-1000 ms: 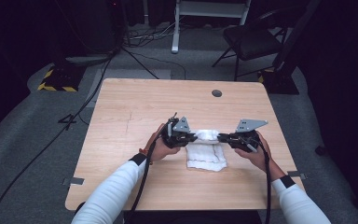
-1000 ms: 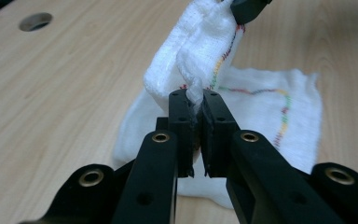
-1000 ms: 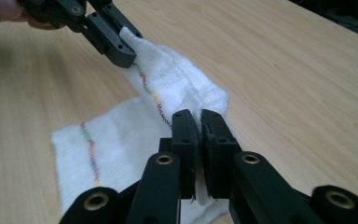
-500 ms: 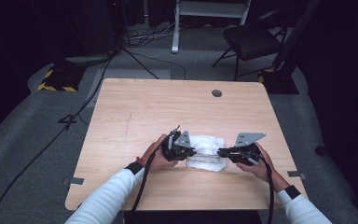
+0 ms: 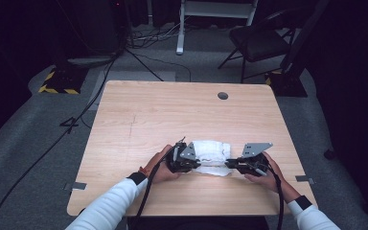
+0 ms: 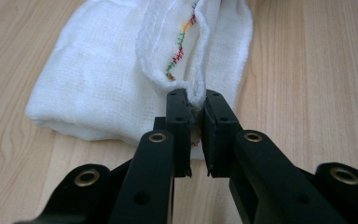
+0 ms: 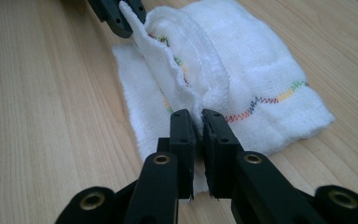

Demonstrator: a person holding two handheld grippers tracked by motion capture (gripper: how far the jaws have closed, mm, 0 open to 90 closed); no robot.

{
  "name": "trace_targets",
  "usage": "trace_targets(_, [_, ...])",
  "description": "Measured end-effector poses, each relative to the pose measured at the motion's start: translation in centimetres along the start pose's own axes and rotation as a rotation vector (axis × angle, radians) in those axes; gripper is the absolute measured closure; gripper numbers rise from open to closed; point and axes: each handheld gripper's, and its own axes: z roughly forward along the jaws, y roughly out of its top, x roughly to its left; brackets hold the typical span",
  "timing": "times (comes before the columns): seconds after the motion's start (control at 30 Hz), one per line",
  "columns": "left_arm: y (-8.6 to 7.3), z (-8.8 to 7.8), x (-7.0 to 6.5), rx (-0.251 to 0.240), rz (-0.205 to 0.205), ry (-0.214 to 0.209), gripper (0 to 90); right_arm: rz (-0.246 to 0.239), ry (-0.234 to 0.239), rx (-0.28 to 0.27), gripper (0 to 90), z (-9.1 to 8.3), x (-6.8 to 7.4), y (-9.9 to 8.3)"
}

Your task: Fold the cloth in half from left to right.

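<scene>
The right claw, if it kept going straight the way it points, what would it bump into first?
Probably the white cloth it already pinches. The right claw points along that cloth toward the left claw holding the far end.

White sleeves (image 5: 110,207), black tongs (image 6: 196,112) with brass rivets

White cloth (image 6: 102,88) looks coarse, loosely woven; wooden table (image 5: 153,120) is smooth, matt, pale-grained.
</scene>
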Motion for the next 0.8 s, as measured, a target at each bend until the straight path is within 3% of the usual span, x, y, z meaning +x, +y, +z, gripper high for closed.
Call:
trace_targets(0.2, [-0.4,-0.3,-0.4,0.008,0.003,0.020,80.5,0.004,0.003,0.011,81.8,0.1,0.3,-0.6])
trace_targets(0.27, [-0.6,-0.6,-0.8,0.014,0.019,0.034,80.5,0.003,-0.007,0.015,80.8,-0.2,0.4,-0.8])
trace_targets(0.5, [-1.4,-1.6,-1.3,0.034,0.015,0.051,76.0,0.008,-0.034,0.023,76.1,-1.1,0.8,-1.5])
trace_targets(0.6, [-1.8,-2.4,-1.3,0.022,-0.019,0.072,69.2,0.032,-0.063,0.013,70.5,-2.0,0.7,-1.9])
trace_targets(0.63, [-1.9,-2.6,-1.2,0.012,-0.030,0.078,63.0,0.048,-0.089,-0.004,66.3,-2.6,0.4,-2.0])
trace_targets(0.67, [-1.9,-2.7,-1.1,0.006,-0.049,0.096,63.0,0.048,-0.089,-0.004,66.3,-2.6,0.4,-2.0])
trace_targets(0.73, [-1.8,-2.7,-0.7,0.005,-0.074,0.127,51.5,0.088,-0.127,-0.032,58.3,-3.0,-0.2,-1.8])
trace_targets(0.8, [-1.1,-2.5,0.0,-0.022,-0.101,0.170,46.5,0.103,-0.143,-0.039,54.4,-2.9,-0.5,-1.4])
